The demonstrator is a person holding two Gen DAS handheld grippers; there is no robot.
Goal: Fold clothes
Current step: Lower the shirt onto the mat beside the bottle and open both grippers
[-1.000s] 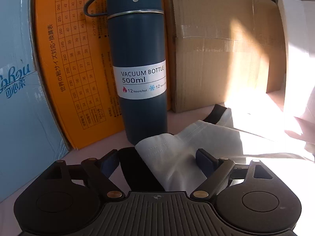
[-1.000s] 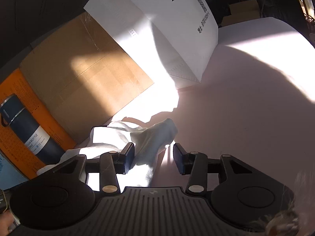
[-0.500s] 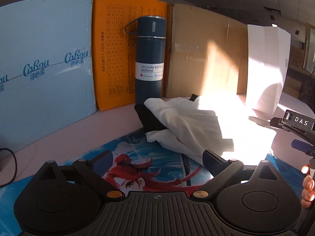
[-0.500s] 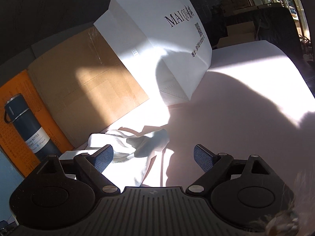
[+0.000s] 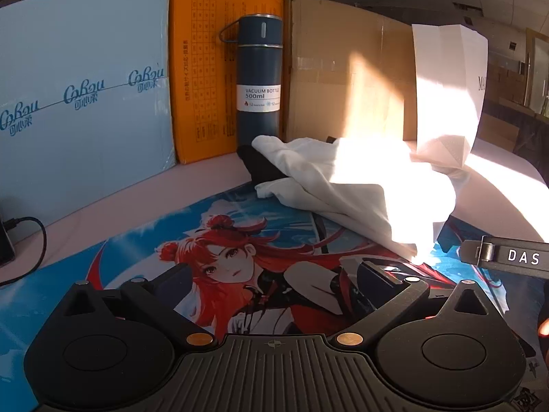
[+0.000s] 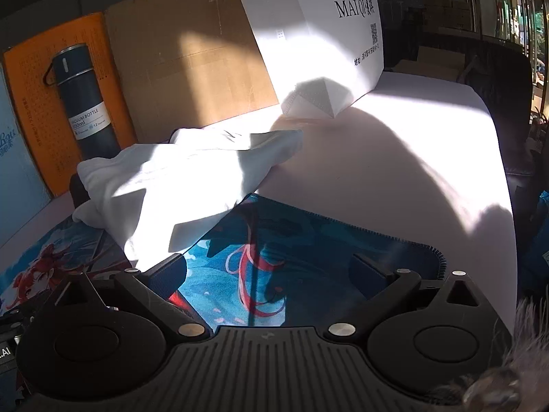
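Observation:
A white garment (image 5: 346, 185) with a black part (image 5: 260, 166) lies crumpled in a heap at the far edge of the anime-print mat (image 5: 212, 240); it also shows in the right wrist view (image 6: 178, 178). My left gripper (image 5: 274, 278) is open and empty, held back over the mat, well short of the garment. My right gripper (image 6: 271, 274) is open and empty over the mat's right corner, its left finger (image 6: 168, 274) close to the garment's near hem.
A dark blue vacuum bottle (image 5: 259, 79) stands right behind the garment. Behind it stand a light blue box (image 5: 82, 103), an orange box (image 5: 202, 79), a cardboard box (image 5: 346, 68) and a white paper bag (image 6: 315, 34). A black cable (image 5: 31, 226) lies at left.
Both grippers have let go of the garment, opened wide and pulled back toward me. The garment now lies in a heap near the bottle.

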